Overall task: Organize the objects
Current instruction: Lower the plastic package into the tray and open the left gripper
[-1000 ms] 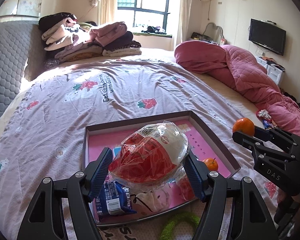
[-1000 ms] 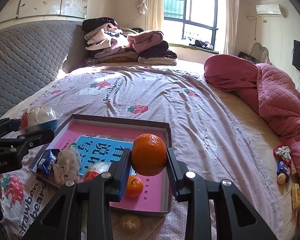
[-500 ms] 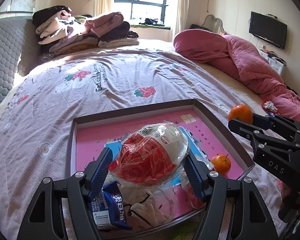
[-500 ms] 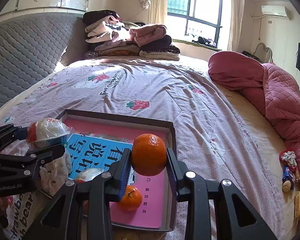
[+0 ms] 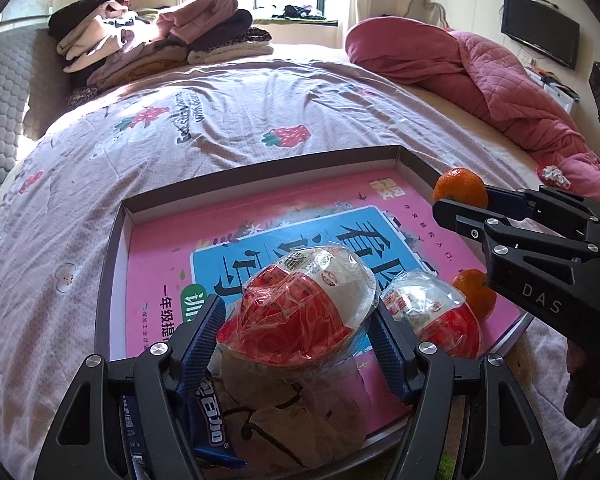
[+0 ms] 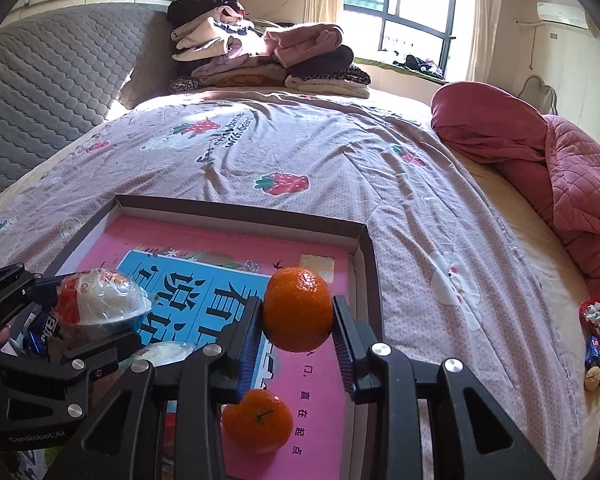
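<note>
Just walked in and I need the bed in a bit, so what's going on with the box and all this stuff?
A person is tidying loose items into the shallow box on the bed, using a hand-held claw in each hand. The left claw grips a plastic-wrapped red and white egg-shaped snack over the box's near end. The right claw holds an orange above the pink book lining the box. Another orange and a second wrapped snack already lie inside.

Both grippers (loads held) sank nearer the tray (image 5: 112,248) — together.
</note>
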A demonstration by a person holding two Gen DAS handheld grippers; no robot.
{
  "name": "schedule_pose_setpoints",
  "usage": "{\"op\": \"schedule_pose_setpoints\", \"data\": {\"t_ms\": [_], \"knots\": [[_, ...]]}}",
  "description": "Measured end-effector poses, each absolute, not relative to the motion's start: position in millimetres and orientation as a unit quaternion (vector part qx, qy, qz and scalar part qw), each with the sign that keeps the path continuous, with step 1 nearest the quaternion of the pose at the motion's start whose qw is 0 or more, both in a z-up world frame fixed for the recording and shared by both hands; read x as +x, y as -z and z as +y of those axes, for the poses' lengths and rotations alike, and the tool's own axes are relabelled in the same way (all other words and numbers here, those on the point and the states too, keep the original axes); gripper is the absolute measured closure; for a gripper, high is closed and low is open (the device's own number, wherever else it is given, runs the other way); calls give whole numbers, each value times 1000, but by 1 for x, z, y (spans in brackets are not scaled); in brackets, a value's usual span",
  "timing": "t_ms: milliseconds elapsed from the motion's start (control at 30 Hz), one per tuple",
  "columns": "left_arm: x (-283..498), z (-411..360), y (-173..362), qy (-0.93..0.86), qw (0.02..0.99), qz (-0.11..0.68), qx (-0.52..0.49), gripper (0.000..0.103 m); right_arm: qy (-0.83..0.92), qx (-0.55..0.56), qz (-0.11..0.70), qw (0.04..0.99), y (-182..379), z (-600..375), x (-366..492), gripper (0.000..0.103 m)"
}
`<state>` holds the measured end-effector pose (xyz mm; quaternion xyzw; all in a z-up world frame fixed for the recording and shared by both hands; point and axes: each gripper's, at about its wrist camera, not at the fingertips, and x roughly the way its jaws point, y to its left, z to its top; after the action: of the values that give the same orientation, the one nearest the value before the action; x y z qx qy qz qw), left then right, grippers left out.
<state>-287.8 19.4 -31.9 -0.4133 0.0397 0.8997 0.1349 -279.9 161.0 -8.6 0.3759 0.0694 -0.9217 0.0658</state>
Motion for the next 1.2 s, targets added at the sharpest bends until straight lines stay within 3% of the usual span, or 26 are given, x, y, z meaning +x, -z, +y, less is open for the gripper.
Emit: {"op": "schedule_pose_setpoints", "data": {"t_ms": [867, 1200], "knots": [[-290, 23, 45, -886, 140, 46, -440, 31, 889, 449, 40, 78, 31, 165, -305, 68], [-289, 21, 42, -886, 141, 40, -440, 31, 877, 471, 63, 74, 30, 155, -309, 68]]}}
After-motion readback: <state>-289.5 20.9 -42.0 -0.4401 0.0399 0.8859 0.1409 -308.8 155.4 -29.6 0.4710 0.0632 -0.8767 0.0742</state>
